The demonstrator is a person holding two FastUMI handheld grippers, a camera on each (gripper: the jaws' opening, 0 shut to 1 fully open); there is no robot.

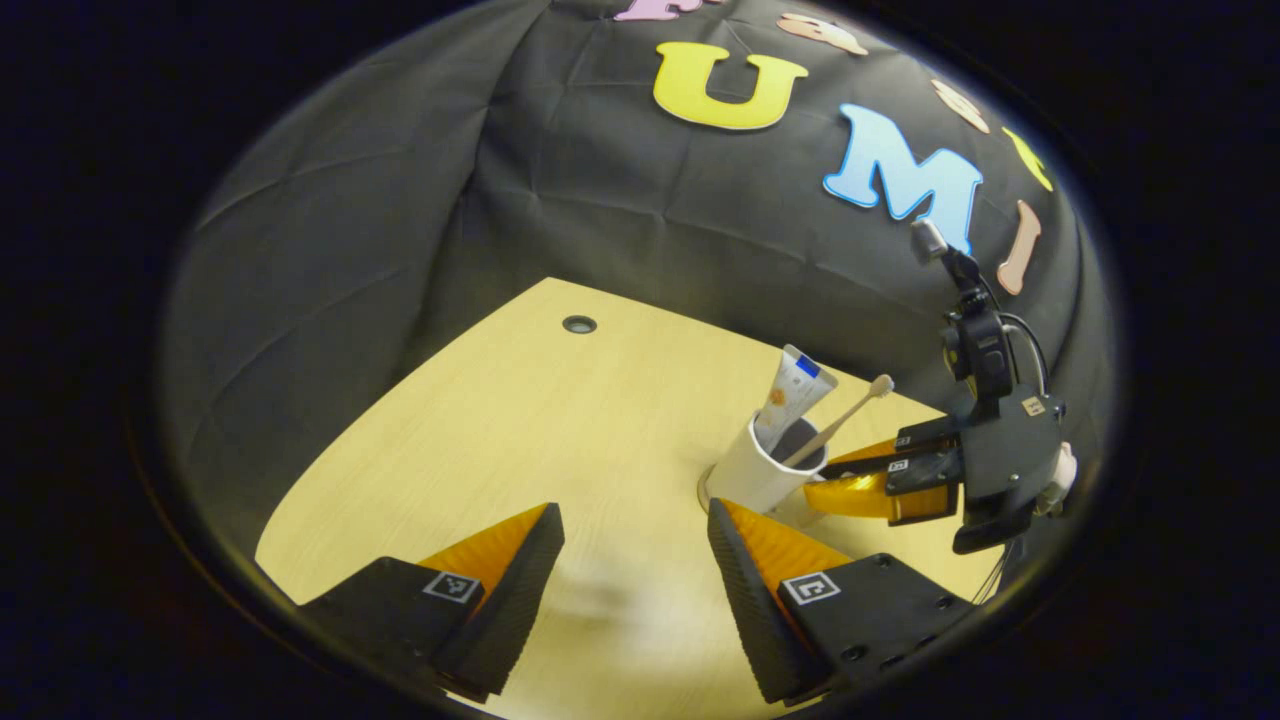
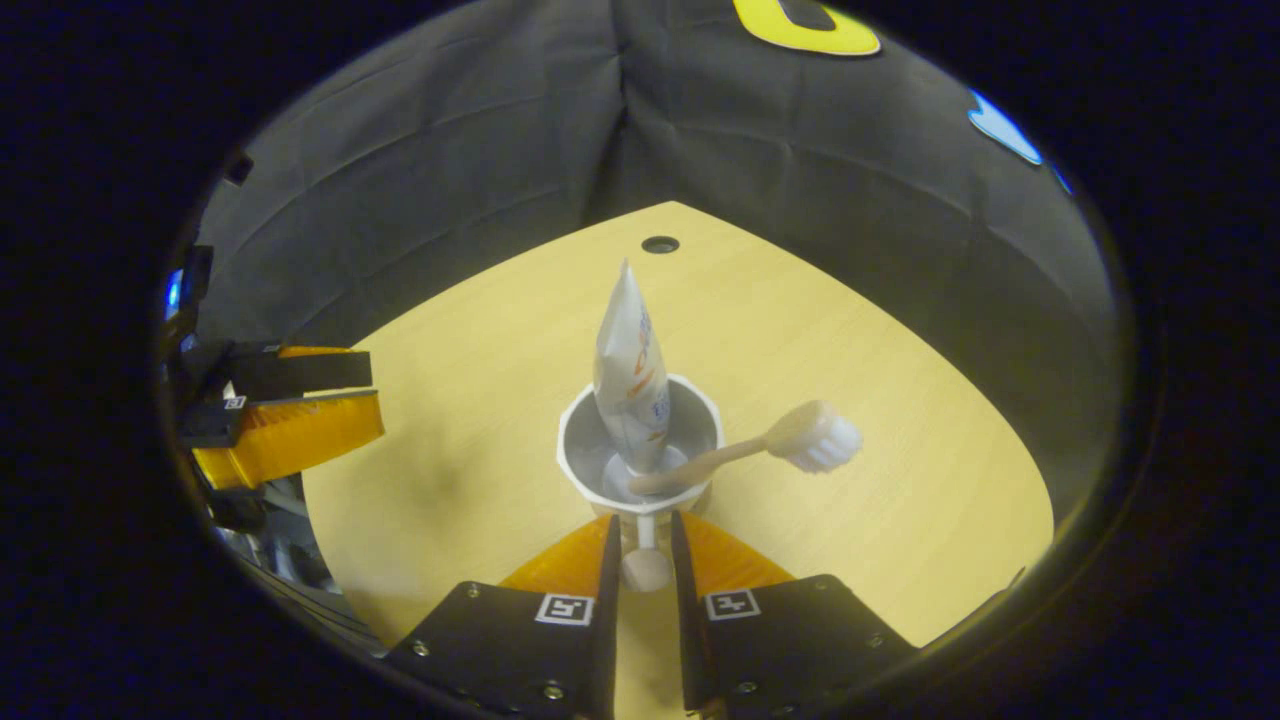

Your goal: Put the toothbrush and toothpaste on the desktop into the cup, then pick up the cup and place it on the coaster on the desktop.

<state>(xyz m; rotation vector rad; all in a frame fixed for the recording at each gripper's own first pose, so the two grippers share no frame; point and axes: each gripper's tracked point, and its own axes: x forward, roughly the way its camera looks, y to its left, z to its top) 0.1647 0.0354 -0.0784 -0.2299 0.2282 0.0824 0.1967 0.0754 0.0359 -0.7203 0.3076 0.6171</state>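
A white cup point(image 2: 640, 450) stands on the pale wooden surface point(image 2: 880, 420), holding an upright toothpaste point(image 2: 630, 370) tube and a toothbrush point(image 2: 760, 450) leaning over its rim. The right tool point(image 2: 640, 545) is closed on the cup's handle, directly in front of its fingers. The left tool point(image 1: 635, 560) hangs open over bare surface, with the cup just beyond its right finger.

A: Where does the left gripper view look from?
B: Low over the table point(image 1: 520, 420), facing the wall, the cup point(image 1: 762, 465) farther off.
A: And the right gripper view?
B: Close above the same cup point(image 2: 640, 450); both share it.
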